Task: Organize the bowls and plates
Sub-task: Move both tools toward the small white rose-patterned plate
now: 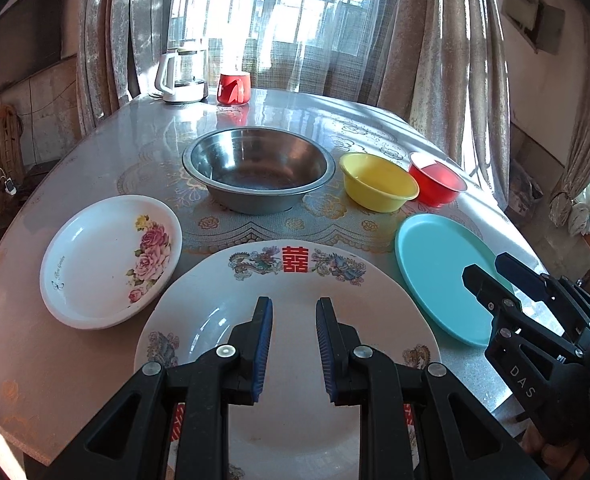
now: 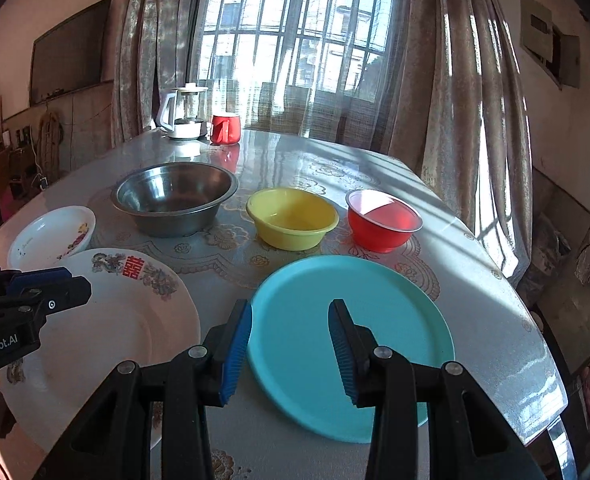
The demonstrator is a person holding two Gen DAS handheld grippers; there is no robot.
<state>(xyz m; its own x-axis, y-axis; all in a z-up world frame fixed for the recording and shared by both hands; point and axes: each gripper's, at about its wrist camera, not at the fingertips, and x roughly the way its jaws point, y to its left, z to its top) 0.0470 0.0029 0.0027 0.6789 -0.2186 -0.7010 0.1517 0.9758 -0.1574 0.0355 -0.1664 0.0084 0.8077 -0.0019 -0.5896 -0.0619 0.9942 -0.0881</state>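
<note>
big plate (image 1: pixel 295 320): printed white, lay flat right under left gripper (image 1: pixel 294 344), nearest table edge
teal plate (image 2: pixel 347 340): flat, under and ahead of right gripper (image 2: pixel 290 346), just right of big plate, rims near, contact unclear
rose plate (image 1: pixel 111 260): left of left gripper, just beside big plate
bowls: steel bowl (image 1: pixel 257 168) ahead of left gripper; yellow bowl (image 2: pixel 293 218) and red bowl (image 2: pixel 383 220) ahead of right gripper, all apart, none nested
left gripper state: jaws narrow, small gap, nothing between them, above plate
right gripper state: jaws partly apart, empty, over near half of teal plate
step (judged): nothing stacked yet; likely pick-up of a plate
how to do well: plates lay flat, so go low to near rim, one finger under lip, one on top, clamp firm, lift level; teal looked light and may slide
background: kettle (image 1: pixel 181 76), red mug (image 1: pixel 234 88) far end of table (image 1: pixel 35 360), keep clear
</note>
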